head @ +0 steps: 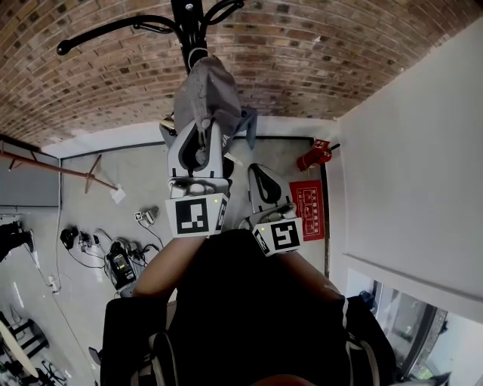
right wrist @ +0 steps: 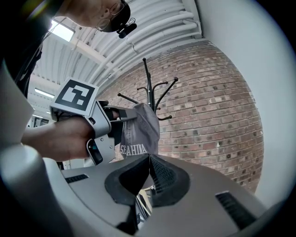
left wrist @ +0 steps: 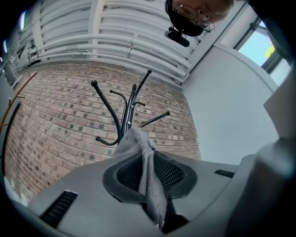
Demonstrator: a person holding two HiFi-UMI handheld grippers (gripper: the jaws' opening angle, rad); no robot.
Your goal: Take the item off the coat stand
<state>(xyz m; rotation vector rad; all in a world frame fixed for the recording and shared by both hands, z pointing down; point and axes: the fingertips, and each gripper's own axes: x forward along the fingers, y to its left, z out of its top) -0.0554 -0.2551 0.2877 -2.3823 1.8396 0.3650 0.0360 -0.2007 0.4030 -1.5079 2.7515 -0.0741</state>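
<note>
**Head view.** The left gripper points up into a grey cap. The cap is soft cloth, bunched and creased, and it hangs on a black coat stand just beyond the jaw tips. The stand is thin round metal tube with curved arms ending in small knobs. The cap covers the jaw tips. The right gripper sits beside and slightly behind the left one, apart from the cap. Behind both is a rough red brick wall.

**Left gripper view.** The left gripper pinches the cap. A folded strip of the grey cloth runs down between the two black mesh-textured pads, which are closed against it. Directly ahead of the jaws, the upper part of the cap is gathered on the coat stand, whose slim arms fan upward and outward.

**Right gripper view.** The jaws of the right gripper are pressed together at the tips and hold nothing. Ahead of them and to the left, the cap hangs as a smooth rounded dome with white block lettering near its lower edge. The left gripper, a grey plastic body with a black-and-white marker cube, grips the cap from the left side. The coat stand rises behind the cap against the brick wall.
</note>
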